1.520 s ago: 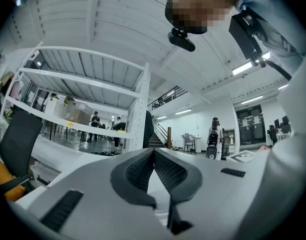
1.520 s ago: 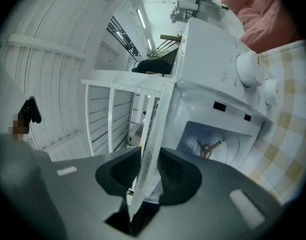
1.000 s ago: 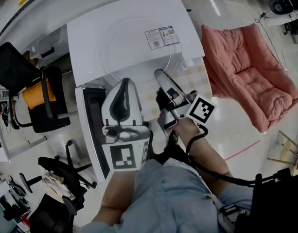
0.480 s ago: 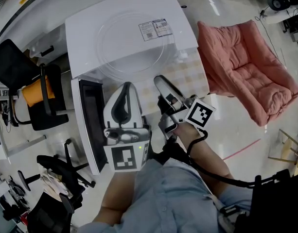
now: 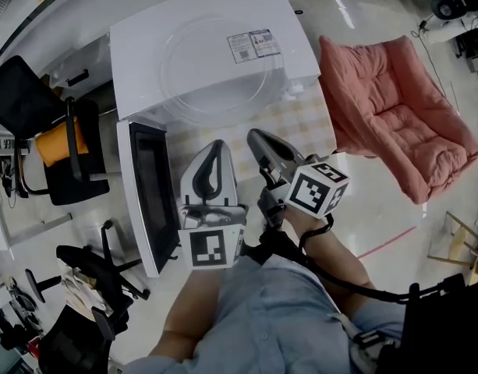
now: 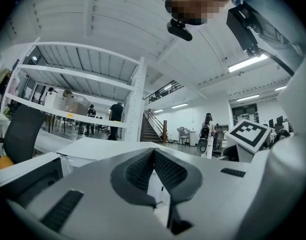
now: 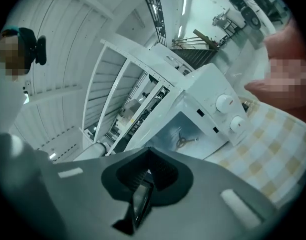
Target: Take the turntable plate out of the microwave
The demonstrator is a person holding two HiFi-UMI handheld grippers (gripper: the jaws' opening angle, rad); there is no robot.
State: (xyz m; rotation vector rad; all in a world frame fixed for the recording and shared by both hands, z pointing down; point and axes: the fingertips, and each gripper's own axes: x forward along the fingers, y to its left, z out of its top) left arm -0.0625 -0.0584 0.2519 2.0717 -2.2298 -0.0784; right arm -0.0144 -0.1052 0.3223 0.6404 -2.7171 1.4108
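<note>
1. Here we are in front of the microwave point(image 5: 141, 49); its door point(image 5: 149, 197) hangs wide open on our left, and the cavity point(image 7: 165, 134) is open to the right gripper view.
2. The turntable plate point(image 5: 215, 72), clear glass, lies flat on top of the microwave, beside the label sticker; whether its near rim overhangs the front edge we cannot tell.
3. Inside the cavity we see only the small roller support point(image 7: 185, 141) on the floor, with no glass over it.
4. The left gripper point(image 5: 215, 145) hovers just in front of the opening, pointing level; its jaws are pressed together at the tips with nothing between them.
5. The right gripper point(image 5: 258, 136) sits beside it over the checked cloth point(image 5: 305, 123); its jaws have just snapped closed, and they too pinch nothing.
6. Our read: the take-out step looks finished, since the plate is out and parked up top and both grippers are empty.
7. What comes next, as we judge it, is little; if anything, a careful check that the plate rests steady up there, and perhaps a push on the door's outer edge to swing it closed, keeping clear of the glass.
</note>
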